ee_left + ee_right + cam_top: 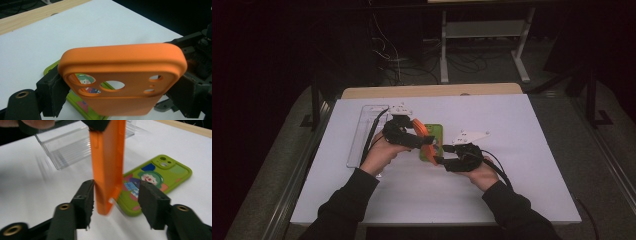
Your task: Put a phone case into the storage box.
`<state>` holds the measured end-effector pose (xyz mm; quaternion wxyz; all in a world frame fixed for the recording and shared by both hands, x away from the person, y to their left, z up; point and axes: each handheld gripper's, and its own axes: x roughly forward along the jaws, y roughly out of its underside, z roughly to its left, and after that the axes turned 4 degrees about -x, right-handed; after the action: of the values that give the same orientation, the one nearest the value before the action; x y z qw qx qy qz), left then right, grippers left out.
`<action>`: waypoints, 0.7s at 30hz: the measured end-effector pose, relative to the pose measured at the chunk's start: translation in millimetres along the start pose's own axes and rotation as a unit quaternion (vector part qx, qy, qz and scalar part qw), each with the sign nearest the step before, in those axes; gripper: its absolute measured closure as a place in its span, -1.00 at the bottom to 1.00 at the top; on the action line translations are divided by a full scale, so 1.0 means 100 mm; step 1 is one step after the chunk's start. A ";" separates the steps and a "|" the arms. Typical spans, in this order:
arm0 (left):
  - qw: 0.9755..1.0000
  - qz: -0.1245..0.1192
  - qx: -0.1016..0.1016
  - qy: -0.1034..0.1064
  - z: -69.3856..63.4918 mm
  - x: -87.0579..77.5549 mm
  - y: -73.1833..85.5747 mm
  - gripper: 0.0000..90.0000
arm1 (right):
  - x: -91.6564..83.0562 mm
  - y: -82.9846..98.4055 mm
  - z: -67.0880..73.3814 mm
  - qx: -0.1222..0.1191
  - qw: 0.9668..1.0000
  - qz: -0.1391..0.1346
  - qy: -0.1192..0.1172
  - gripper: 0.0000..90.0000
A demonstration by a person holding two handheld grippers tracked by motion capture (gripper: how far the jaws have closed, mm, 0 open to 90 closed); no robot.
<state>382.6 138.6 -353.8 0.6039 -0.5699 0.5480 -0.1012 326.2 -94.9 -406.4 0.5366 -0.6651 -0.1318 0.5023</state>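
Orange phone case held above the table.
Left gripper (120,100) clamps the orange phone case (122,75) over the green phone case (155,182); right gripper (116,202) jaws stand apart around its lower end, far pad clear.

Your high view looks forward and down over the whole white table (512,130). Your gripper views sit close in, each looking along its jaws; both catch the orange phone case (122,75) and the green phone case (160,177).
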 end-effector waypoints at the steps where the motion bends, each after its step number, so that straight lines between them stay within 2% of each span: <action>1: 1.000 0.000 0.001 -0.001 0.00 0.00 0.00 -0.70 | -0.02 0.01 -0.01 -0.001 1.000 0.006 -0.001 -0.17; 3: 1.000 -0.003 -0.005 -0.001 0.00 -0.01 0.00 -0.70 | -0.05 0.03 -0.02 0.002 1.000 0.017 0.003 -0.30; 6: 1.000 -0.001 0.001 -0.006 0.02 -0.05 -0.02 -0.70 | -0.11 0.09 -0.06 0.006 1.000 0.030 0.003 -0.49; 8: 1.000 -0.004 -0.003 -0.008 0.03 -0.08 -0.05 -0.70 | -0.16 0.14 -0.09 0.017 0.999 0.030 0.007 -0.62; 10: 1.000 -0.005 0.000 -0.014 0.04 -0.14 -0.07 -0.70 | -0.23 0.19 -0.13 0.015 0.999 0.032 0.011 -0.72; 15: 0.999 -0.014 0.001 -0.029 0.13 -0.28 -0.14 -0.70 | -0.35 0.36 -0.17 0.020 0.999 0.044 0.020 -0.85; 17: 0.999 -0.017 -0.003 -0.034 0.18 -0.33 -0.18 -0.70 | -0.38 0.40 -0.18 0.017 0.998 0.051 0.021 -0.97; 21: 0.999 -0.020 -0.003 -0.048 0.27 -0.45 -0.23 -0.70 | -0.43 0.48 -0.18 0.012 0.998 0.052 0.033 -0.99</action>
<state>398.1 179.8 -317.4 0.6257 -0.5871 0.5067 -0.0840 303.7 -154.3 -425.7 0.5215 -0.6812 -0.0731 0.5086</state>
